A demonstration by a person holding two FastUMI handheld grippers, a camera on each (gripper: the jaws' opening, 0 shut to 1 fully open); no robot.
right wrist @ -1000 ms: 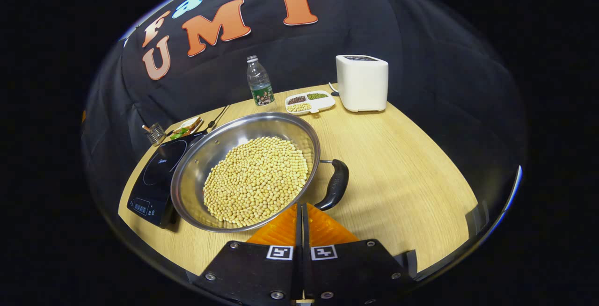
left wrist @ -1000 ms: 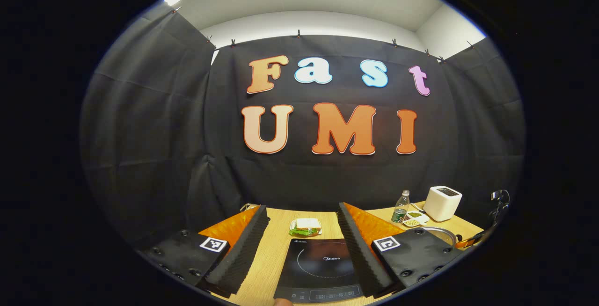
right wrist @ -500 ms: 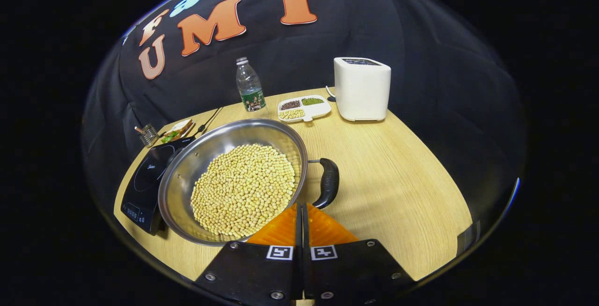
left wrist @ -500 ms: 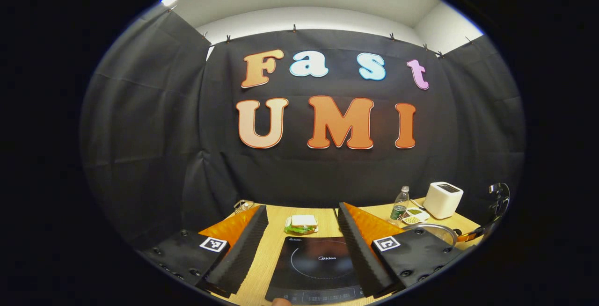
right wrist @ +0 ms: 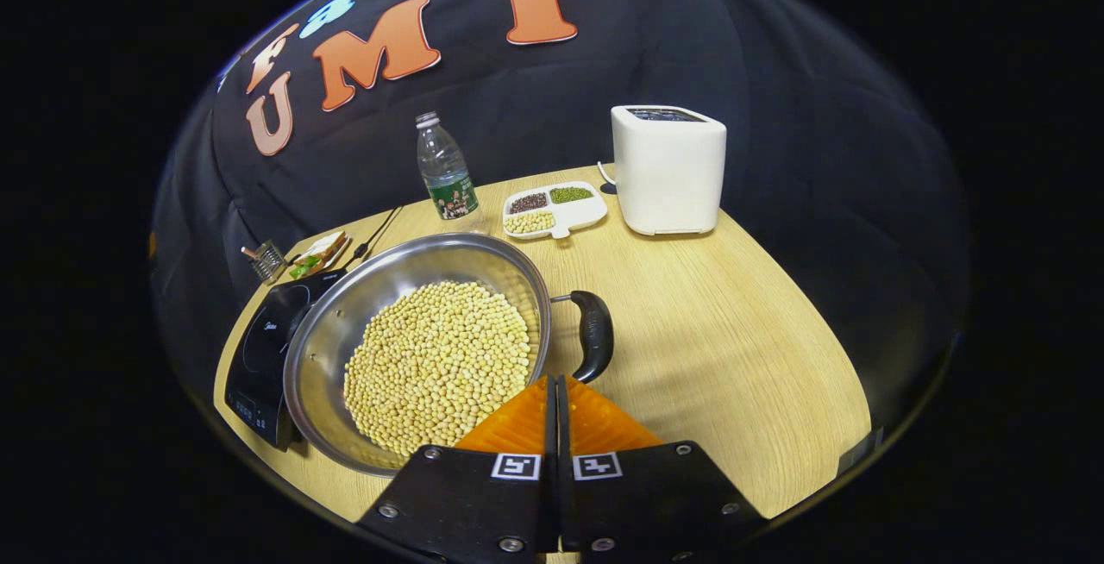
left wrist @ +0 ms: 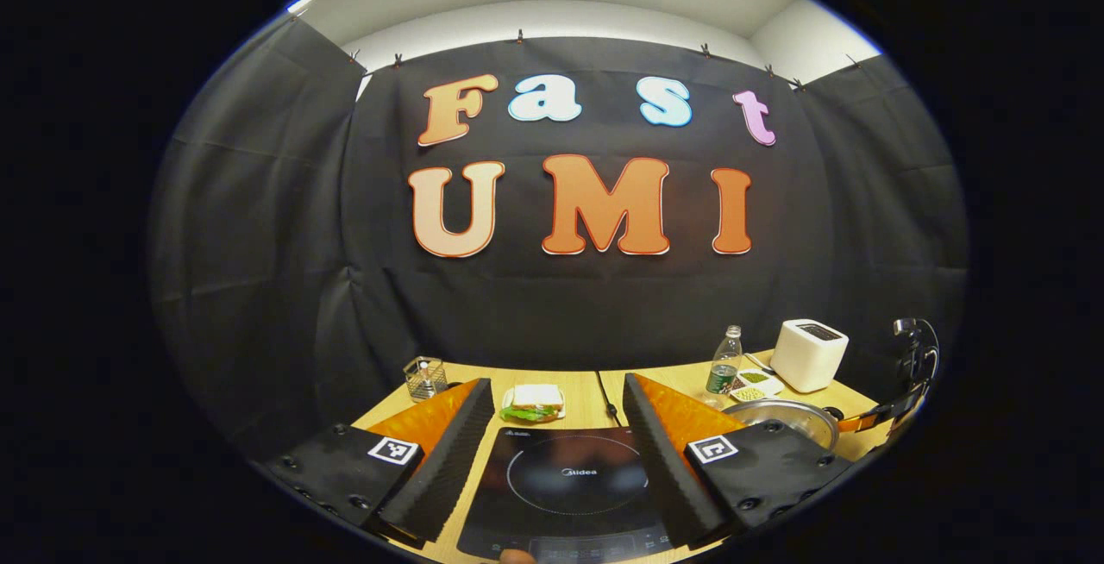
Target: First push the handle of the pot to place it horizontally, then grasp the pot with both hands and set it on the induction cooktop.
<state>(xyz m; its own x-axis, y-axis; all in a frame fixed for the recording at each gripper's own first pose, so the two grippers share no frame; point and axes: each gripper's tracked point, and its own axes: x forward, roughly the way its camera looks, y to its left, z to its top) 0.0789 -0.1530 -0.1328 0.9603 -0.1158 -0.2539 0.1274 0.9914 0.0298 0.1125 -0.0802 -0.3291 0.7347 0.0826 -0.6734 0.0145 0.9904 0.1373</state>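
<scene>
Tongs point(right wrist: 556, 391) pressed together at pot point(right wrist: 414, 357) rim, beside handle point(right wrist: 595, 335). Pot full of beans point(right wrist: 440, 366), resting on surface point(right wrist: 733, 357), overlapping cooktop point(right wrist: 259, 357). Behind: bottle point(right wrist: 442, 169), tray point(right wrist: 555, 210), toaster point(right wrist: 668, 169).

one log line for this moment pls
left gripper: open above cooktop | right gripper: shut, empty, beside pot handle | pot: on table
</scene>
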